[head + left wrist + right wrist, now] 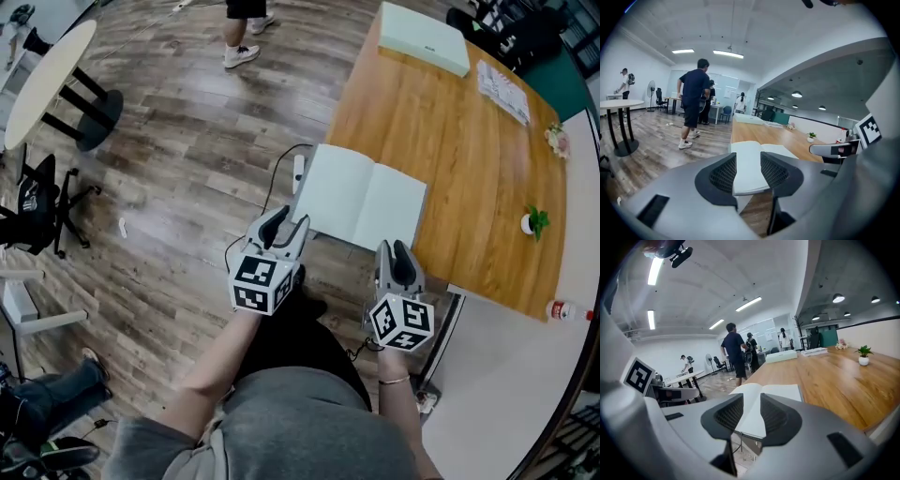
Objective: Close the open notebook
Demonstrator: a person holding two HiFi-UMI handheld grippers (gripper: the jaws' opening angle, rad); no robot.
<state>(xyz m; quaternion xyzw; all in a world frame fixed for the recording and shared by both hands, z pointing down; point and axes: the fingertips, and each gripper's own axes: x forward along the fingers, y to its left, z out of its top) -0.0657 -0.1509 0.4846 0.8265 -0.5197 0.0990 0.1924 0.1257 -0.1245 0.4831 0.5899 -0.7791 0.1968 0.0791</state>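
The open notebook [361,199] lay flat, blank pages up, at the near corner of the wooden table [469,141], ahead of both sets of jaws and touched by neither. Your left gripper [281,223] stood just short of its near left corner and your right gripper [401,255] near its right page, each with jaws apart and empty. You held both side by side before your body, angled slightly down toward the book.
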